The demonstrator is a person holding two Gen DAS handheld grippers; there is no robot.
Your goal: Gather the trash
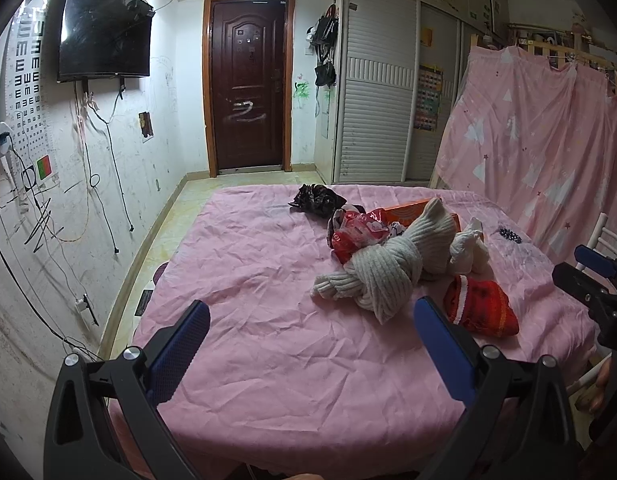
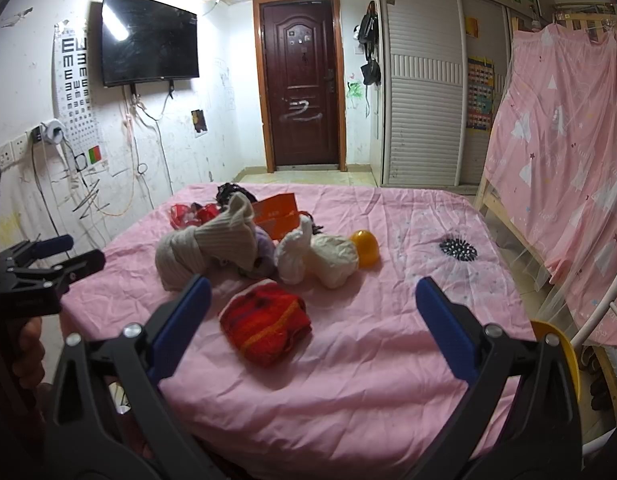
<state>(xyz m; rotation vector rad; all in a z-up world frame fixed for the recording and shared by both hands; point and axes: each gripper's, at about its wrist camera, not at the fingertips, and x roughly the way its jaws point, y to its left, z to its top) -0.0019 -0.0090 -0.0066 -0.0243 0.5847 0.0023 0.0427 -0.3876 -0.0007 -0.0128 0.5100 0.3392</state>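
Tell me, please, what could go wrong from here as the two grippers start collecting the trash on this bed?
The red wrapper lies tangled against the knotted grey sock, so a grab may lift clothing with it. The yellow capsule looks round and might roll off the pink sheet. The right gripper, wide open, sits nearest the red sock, likely not trash.

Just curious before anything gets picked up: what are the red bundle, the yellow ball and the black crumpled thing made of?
Red bundle: knitted fabric, matte, with visible ribbing and stripes.
Yellow ball: probably hard plastic, smooth and glossy.
Black crumpled thing: likely thin plastic film, shiny creases.
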